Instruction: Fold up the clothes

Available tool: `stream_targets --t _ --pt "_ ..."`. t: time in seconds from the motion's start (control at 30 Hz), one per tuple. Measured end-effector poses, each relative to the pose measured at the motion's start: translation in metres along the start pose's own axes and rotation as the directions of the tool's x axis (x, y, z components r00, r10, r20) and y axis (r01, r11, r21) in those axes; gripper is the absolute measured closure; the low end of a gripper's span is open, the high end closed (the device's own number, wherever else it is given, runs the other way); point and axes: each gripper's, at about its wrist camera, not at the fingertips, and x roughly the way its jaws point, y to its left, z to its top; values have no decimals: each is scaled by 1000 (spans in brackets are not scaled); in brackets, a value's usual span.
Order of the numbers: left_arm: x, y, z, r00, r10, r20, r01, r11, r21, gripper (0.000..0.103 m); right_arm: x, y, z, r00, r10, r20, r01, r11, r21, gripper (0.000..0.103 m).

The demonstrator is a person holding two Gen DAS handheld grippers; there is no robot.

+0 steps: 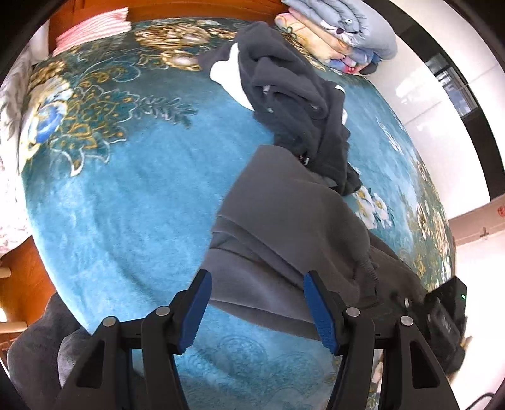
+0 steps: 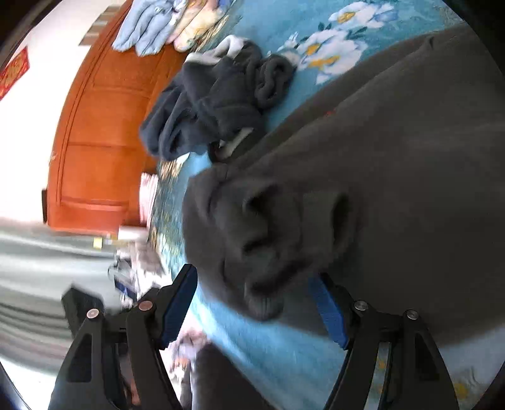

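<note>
A grey sweatshirt [image 1: 293,227] lies spread on a teal flowered blanket [image 1: 132,195], one folded-over part reaching toward me. My left gripper [image 1: 257,312] hovers open over the garment's near edge, blue pads on either side of the cloth, gripping nothing. In the right wrist view the same grey sweatshirt [image 2: 363,189] fills the right half, its ribbed cuff [image 2: 265,306] bunched between the spread fingers of my right gripper [image 2: 255,306], which is open. A crumpled dark fleece garment [image 1: 293,94] with white lining lies beyond it, also seen as the dark fleece [image 2: 214,97].
Folded quilts [image 1: 341,31] are stacked at the bed's far corner. A pink striped pillow [image 1: 94,28] rests against the orange wooden headboard [image 2: 101,142]. The other gripper's black body [image 1: 448,315] shows at the lower right. White wall and a window lie to the right of the bed.
</note>
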Motion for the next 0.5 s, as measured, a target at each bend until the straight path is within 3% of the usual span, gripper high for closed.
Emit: stream_targets --t 0.07,0.13,0.2,0.4,0.5 --pt "0 3 2 1000 -1 1 1 1000 -7 39 4 1 8 999 -8 38 7 1000 18 29" --pt "-1 4 2 1000 0 6 0 1000 -2 39 5 6 12 998 -18 54 16 999 32 41" --pt "0 4 3 1000 0 4 0 1000 1 39 -4 21 17 997 0 79 3 999 -33 74" --pt "10 10 3 1000 8 -24 -9 1000 -21 39 -36 60 32 987 50 151 -16 976 -217 81" --pt "14 9 2 999 10 -35 -11 1000 -27 39 -34 42 37 992 8 125 16 982 -186 81"
